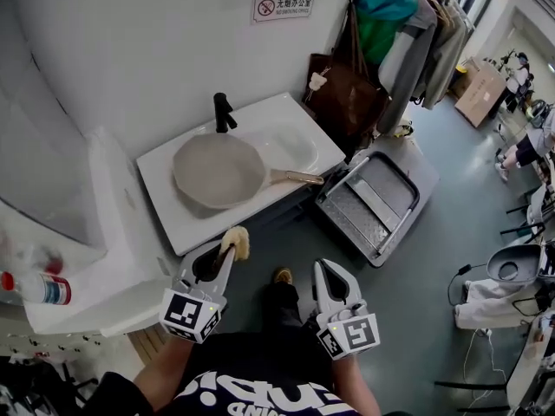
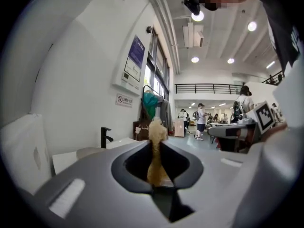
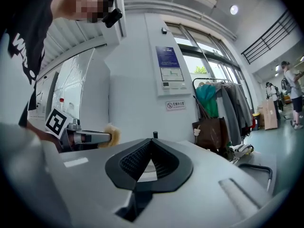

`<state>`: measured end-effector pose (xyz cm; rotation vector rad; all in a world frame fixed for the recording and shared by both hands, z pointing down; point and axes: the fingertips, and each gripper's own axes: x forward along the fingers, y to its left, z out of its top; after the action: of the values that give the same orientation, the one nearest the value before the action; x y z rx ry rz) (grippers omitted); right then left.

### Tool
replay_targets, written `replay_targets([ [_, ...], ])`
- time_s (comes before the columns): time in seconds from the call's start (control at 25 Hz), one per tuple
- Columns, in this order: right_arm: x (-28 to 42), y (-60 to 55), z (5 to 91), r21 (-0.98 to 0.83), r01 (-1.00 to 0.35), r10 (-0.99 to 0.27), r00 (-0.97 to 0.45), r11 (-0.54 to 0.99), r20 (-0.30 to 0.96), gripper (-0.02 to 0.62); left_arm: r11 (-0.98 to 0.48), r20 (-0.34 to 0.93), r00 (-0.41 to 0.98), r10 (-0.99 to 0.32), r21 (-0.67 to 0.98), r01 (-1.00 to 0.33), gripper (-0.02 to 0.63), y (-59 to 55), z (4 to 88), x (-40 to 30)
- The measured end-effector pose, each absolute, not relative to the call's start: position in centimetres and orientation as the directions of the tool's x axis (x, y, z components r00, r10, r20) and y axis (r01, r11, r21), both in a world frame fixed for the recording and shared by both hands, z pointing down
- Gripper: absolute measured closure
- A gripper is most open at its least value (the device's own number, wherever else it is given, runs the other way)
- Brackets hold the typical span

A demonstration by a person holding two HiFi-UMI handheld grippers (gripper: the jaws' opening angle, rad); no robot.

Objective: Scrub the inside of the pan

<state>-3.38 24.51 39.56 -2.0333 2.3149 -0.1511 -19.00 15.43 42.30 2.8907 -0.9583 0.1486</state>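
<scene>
A beige pan (image 1: 217, 170) lies in the white sink unit (image 1: 186, 224), its wooden handle (image 1: 295, 178) pointing right, below a black tap (image 1: 224, 111). My left gripper (image 1: 232, 251) hovers just off the sink's front edge, short of the pan, and is shut on a yellowish sponge (image 1: 237, 241). In the left gripper view the sponge (image 2: 156, 151) stands pinched between the jaws, with the tap (image 2: 105, 137) beyond. My right gripper (image 1: 332, 267) is beside it over the floor, shut and holding nothing. The right gripper view shows its jaws meeting, and the sponge (image 3: 113, 135) to the left.
A brown bag (image 1: 347, 94) and a rack of clothes (image 1: 416, 33) stand right of the sink. A folded metal step ladder (image 1: 373, 198) lies on the floor nearby. A plastic bottle (image 1: 35, 289) rests on the white counter at left. People stand in the distant hall.
</scene>
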Motion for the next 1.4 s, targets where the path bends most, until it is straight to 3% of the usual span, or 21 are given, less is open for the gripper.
replay_targets([
  [0.76, 7.7, 5.7, 38.3, -0.098, -0.901, -0.902, -0.429, 0.422, 0.058, 0.586, -0.648, 0.135, 0.646, -0.751, 0.039, -0.761, 0.568, -0.1, 40.0, -8.4],
  [1.0, 7.9, 2.5, 39.0, -0.113, -0.865, -0.864, -0.498, 0.489, 0.073, 0.586, -0.595, 0.156, 0.597, -0.787, 0.067, -0.801, 0.568, -2.0, 40.4, -8.8],
  [1.4, 7.2, -1.6, 38.7, -0.103, -0.861, -0.859, -0.506, 0.498, 0.077, 0.586, -0.663, 0.163, 0.662, -0.732, 0.052, -0.747, 0.568, -7.3, 39.4, -9.6],
])
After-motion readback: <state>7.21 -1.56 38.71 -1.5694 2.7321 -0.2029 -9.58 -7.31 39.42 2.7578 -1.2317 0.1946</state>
